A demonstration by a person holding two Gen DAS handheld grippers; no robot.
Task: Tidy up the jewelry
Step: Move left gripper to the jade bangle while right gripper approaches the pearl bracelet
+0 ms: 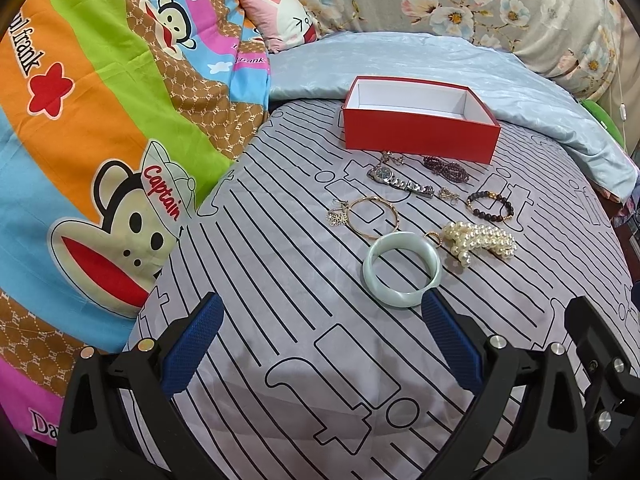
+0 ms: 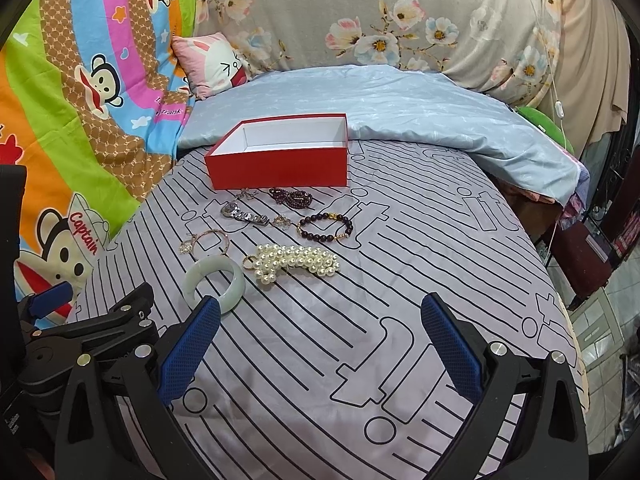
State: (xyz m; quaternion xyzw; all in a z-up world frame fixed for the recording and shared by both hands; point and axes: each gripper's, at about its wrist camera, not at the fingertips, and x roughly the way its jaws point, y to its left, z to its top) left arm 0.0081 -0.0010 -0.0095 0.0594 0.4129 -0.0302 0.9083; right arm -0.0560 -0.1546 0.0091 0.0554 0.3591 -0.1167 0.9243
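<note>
both hand-held grippers wide and empty, left (image 1: 322, 322) and right (image 2: 320, 322); jewelry lies on bed near red box (image 1: 420, 136); take near jade bangle (image 1: 402, 270) by its rim first, lift clear of pearls (image 1: 480, 242)

Ahead of both grippers you have a broad stretch of bare striped sheet (image 2: 320, 340), with nothing lying between the wide-spread fingers. Beyond it the jewellery crowds together: the pale green bangle (image 1: 402, 270) sits just beside your left gripper's (image 1: 324, 312) right fingertip, with the pearl cluster (image 2: 298, 264) next to it. Behind them, the red box (image 2: 280, 156) stands open-topped and clear above. The cartoon quilt (image 1: 100, 140) rises as a wall on your left; the blue duvet (image 2: 380, 104) banks up behind the box.
</note>
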